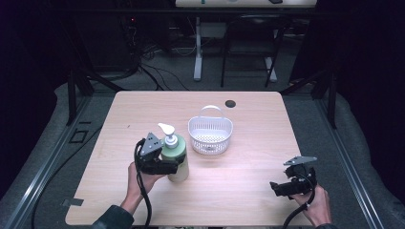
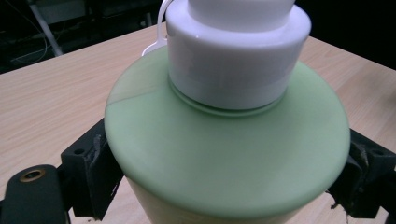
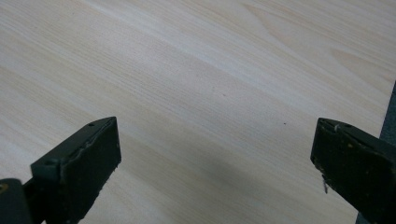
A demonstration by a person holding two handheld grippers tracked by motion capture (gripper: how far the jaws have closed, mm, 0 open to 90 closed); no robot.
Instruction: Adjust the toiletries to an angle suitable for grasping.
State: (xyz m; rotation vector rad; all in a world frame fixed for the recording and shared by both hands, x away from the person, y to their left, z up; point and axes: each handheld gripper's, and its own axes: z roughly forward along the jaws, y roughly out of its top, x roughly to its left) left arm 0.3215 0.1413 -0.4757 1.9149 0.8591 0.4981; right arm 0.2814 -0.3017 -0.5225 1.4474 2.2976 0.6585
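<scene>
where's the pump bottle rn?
In the high view, the green pump bottle stands upright left of the table's centre, between the left hand-held gripper's jaws, just left of the white basket.

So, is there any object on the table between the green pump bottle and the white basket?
Nothing visible. The left gripper has its jaws closed on the green pump bottle, and bare table lies between the bottle and the white basket. The right gripper sits open, far to the side.
</scene>
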